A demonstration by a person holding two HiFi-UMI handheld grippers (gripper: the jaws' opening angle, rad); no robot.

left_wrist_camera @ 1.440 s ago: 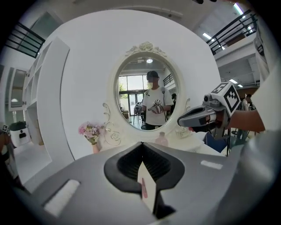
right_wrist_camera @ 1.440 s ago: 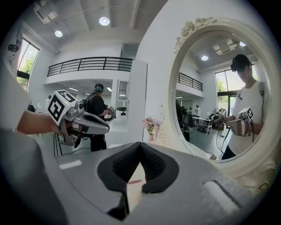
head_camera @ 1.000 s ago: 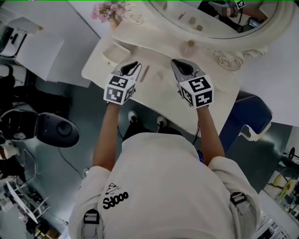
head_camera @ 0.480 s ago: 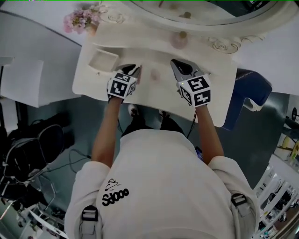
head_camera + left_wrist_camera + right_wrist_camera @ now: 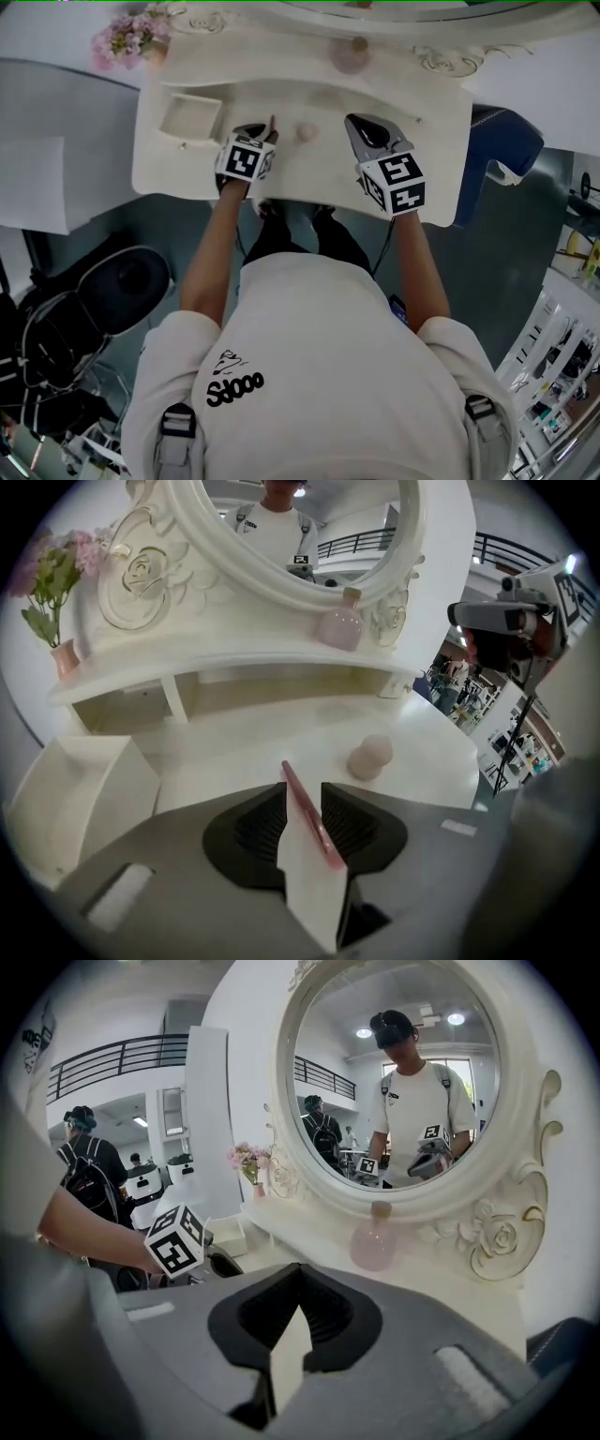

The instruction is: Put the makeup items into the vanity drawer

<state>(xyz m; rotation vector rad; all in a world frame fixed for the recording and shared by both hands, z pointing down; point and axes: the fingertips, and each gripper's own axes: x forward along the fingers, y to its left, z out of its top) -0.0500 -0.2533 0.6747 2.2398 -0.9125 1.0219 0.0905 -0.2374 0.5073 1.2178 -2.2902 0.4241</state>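
Note:
A thin pink makeup pencil (image 5: 307, 813) lies on the white vanity top (image 5: 441, 150). It sits between the jaws of my left gripper (image 5: 302, 794), close along the right pad. These jaws have just been opening and stand apart, not pressing on the pencil. In the head view the pencil tip (image 5: 271, 124) pokes out past the left gripper (image 5: 255, 131). A round pink sponge (image 5: 305, 132) rests just right of it. My right gripper (image 5: 361, 123) hovers over the vanity top, shut and empty. An open white drawer box (image 5: 190, 117) is at the left.
A pink perfume bottle (image 5: 352, 56) stands at the back under the oval mirror (image 5: 398, 1091). A vase of pink flowers (image 5: 122, 37) is on the back left corner. A blue chair (image 5: 506, 141) is to the right of the vanity.
My left gripper has dropped to the vanity top and now straddles the pencil, which lay beside it before. The right gripper has sunk a little. The head view has shifted.

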